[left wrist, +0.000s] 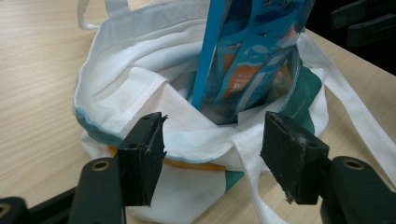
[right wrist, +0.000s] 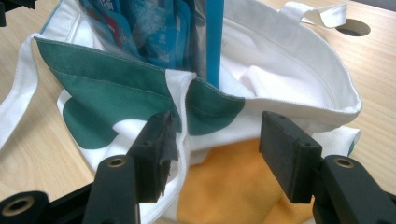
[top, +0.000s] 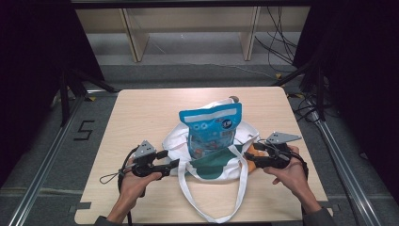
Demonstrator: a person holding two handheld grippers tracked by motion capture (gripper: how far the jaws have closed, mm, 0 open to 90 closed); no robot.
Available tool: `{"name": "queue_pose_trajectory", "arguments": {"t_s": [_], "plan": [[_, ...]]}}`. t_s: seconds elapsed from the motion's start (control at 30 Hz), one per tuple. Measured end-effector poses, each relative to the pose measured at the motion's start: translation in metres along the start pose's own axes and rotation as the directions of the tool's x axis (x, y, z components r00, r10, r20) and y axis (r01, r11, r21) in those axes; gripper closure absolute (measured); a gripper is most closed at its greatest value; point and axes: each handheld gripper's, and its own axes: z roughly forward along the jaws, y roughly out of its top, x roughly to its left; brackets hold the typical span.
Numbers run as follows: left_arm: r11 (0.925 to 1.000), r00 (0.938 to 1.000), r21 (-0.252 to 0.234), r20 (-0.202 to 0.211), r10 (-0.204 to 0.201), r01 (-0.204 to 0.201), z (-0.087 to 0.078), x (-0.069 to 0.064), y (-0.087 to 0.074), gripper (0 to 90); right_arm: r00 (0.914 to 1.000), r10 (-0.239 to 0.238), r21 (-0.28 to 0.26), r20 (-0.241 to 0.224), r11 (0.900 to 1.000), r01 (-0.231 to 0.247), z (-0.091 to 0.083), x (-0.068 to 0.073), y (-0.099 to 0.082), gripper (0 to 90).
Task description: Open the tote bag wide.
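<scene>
A: Mid-table, white tote bag (top: 211, 155) with green patches, blue snack pouch (top: 211, 129) standing upright in its mouth. Handles trail toward the person.

B: Grippers?

A: Left gripper (top: 175, 163) just beside the bag's left edge, right gripper (top: 248, 157) just beside its right edge. Bag sits between them.

B: Holding it?

A: No. Left gripper view: jaws spread, the white rim (left wrist: 187, 140) lies across the gap, pads off the cloth. Right gripper view: same, jaws apart, green-and-white rim (right wrist: 205, 105) and an orange patch (right wrist: 224, 186) in the gap, nothing pinched.

B: Pouch touched?

A: No, it stands beyond both jaw pairs, inside the bag.

B: Table?

A: Light wood table (top: 141, 113). Bag sits nearer the person's side.
</scene>
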Motion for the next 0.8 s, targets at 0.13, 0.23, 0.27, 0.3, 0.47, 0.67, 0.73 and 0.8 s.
{"name": "queue_pose_trajectory", "arguments": {"t_s": [0.13, 0.23, 0.27, 0.3, 0.47, 0.67, 0.73, 0.8], "plan": [[1.0000, 1.0000, -0.007, 0.004, -0.004, 0.004, -0.002, 0.003, -0.003, 36.5, 0.9998, 0.019, 0.012, 0.001, 0.9998, -0.019, -0.002, 0.001, -0.002, 44.2], [0.9999, 0.9999, -0.001, -0.002, -0.010, 0.010, -0.003, 0.003, -0.005, 33.5, 0.9999, 0.011, 0.014, 0.002, 0.9999, -0.011, -0.004, -0.001, -0.004, 42.3], [1.0000, 1.0000, 0.002, 0.001, 0.005, -0.005, -0.004, 0.004, -0.006, 32.6, 0.9995, 0.032, 0.015, 0.003, 0.9994, -0.032, -0.005, 0.001, -0.005, 41.7], [0.9999, 0.9999, 0.001, -0.001, -0.010, 0.010, -0.004, 0.004, -0.007, 31.7, 0.9999, 0.015, 0.007, 0.007, 0.9999, -0.015, -0.006, -0.002, -0.005, 41.0], [0.9997, 0.9997, -0.011, 0.012, -0.022, 0.022, -0.009, 0.003, -0.011, 28.4, 0.9979, 0.062, 0.014, 0.019, 0.9980, -0.062, -0.009, -0.001, -0.010, 37.4], [0.9998, 0.9996, -0.004, 0.021, -0.018, 0.018, -0.012, 0.003, -0.017, 24.5, 0.9980, 0.059, 0.006, 0.024, 0.9983, -0.059, -0.010, -0.004, -0.014, 36.1], [0.9998, 0.9996, -0.003, 0.022, -0.020, 0.020, -0.013, 0.003, -0.019, 24.0, 0.9967, 0.078, 0.016, 0.023, 0.9968, -0.078, -0.011, -0.001, -0.015, 36.1], [0.9998, 0.9992, -0.008, 0.034, -0.020, 0.020, -0.013, 0.002, -0.021, 24.0, 0.9981, 0.051, 0.005, 0.034, 0.9987, -0.052, -0.011, -0.002, -0.016, 36.0]]}}
